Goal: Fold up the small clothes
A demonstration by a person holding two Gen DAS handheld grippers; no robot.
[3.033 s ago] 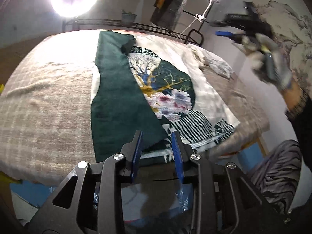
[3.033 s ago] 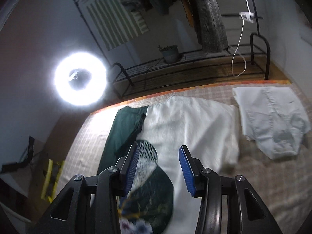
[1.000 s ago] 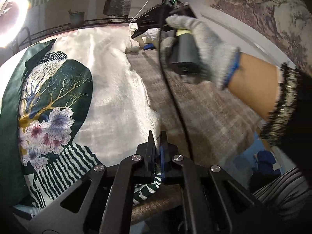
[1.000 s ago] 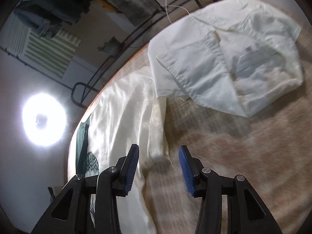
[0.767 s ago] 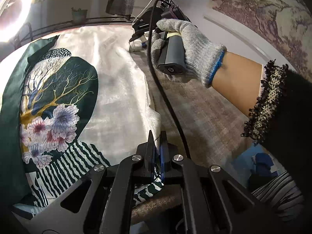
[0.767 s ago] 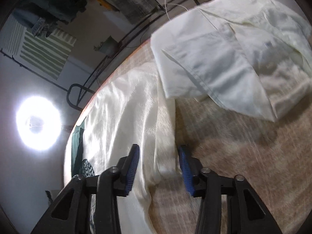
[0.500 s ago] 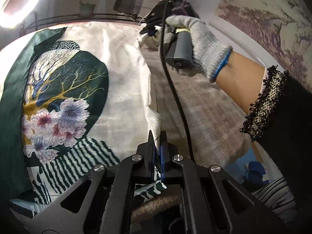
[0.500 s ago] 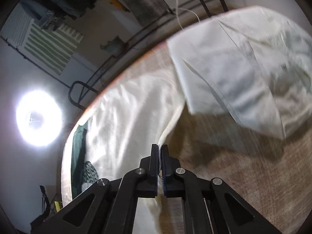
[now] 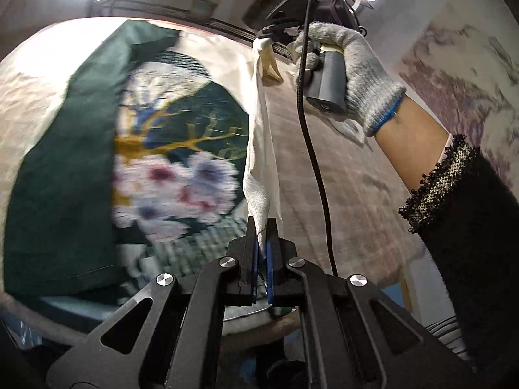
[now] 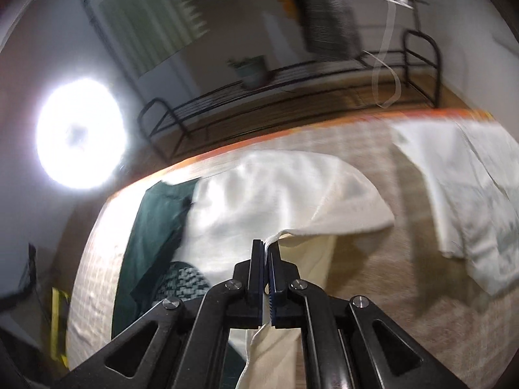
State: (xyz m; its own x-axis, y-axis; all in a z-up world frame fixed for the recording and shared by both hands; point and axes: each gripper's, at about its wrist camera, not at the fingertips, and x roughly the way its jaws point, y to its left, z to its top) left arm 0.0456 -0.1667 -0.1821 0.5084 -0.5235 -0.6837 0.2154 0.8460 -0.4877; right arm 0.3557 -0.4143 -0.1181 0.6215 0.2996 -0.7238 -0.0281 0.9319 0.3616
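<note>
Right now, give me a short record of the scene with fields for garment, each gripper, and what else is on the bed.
garment: printed cream and green top, right edge lifted off the bed cover
left gripper: jaws shut on the near edge
right gripper: jaws shut on the far edge
right hand: gloved, holding that gripper
other item: white garment, lying apart

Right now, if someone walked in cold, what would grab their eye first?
The printed garment, spread on the bed, its cream edge pinched by both grippers: the left gripper at the near end, the right gripper at the far end. A glaring ring light stands beyond the bed, and a pale folded garment lies to the right.
</note>
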